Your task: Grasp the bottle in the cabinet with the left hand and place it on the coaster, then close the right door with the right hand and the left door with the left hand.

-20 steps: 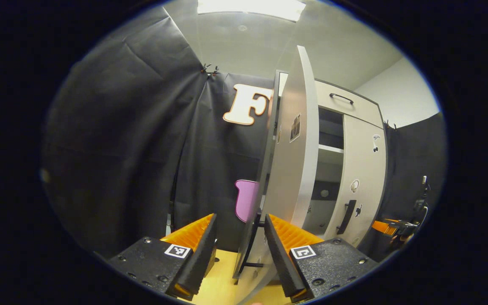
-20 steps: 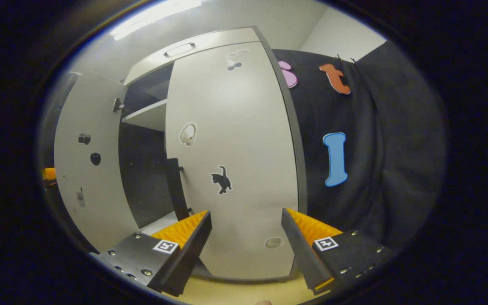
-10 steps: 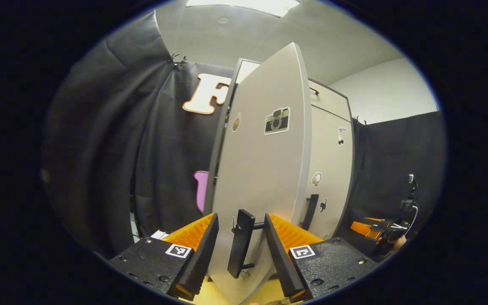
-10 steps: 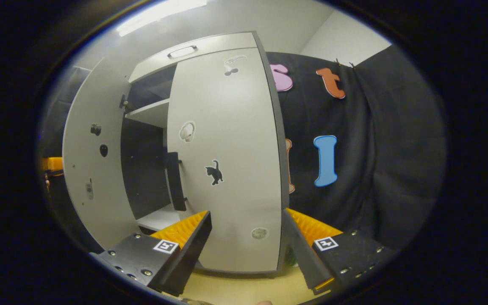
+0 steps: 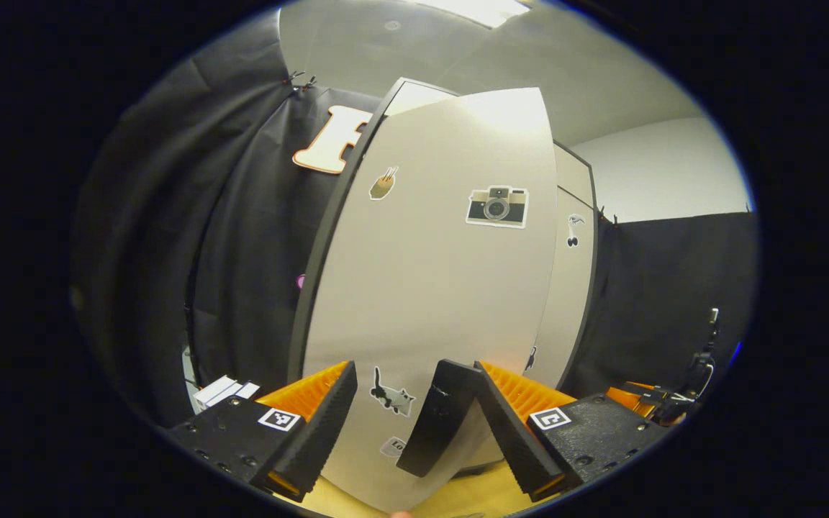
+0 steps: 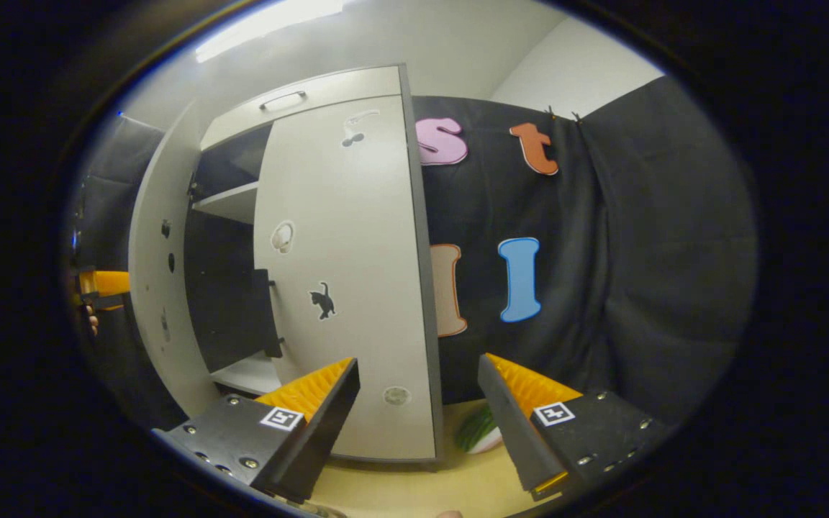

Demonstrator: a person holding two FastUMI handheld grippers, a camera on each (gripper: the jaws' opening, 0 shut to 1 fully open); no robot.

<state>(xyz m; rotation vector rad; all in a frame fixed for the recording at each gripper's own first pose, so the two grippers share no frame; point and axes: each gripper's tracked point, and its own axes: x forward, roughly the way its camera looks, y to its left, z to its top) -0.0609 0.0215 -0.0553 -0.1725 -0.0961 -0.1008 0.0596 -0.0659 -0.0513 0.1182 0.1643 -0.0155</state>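
Left gripper view: left gripper [image 5: 409, 424] up close against the outer face of the left door [image 5: 436, 288], jaws spread wide, the door's dark handle [image 5: 437, 417] standing between them and lying against the inner edge of the right-hand finger [image 5: 512, 432]; no clamping by both fingers visible. Door face now broadside to the camera with its camera sticker [image 5: 497, 206] and cat sticker [image 5: 391, 394] plain, where a second ago only its thin edge and the open shelves showed. Right gripper view: right gripper [image 6: 418, 417] jaws wide apart, holding nothing, drawn off to the right of the shut right door [image 6: 350, 288]; left door still ajar, dark gap narrower than before. Bottle: cannot tell where; a green-striped object [image 6: 476, 432] low beside the cabinet [image 6: 328, 90], identity unclear.
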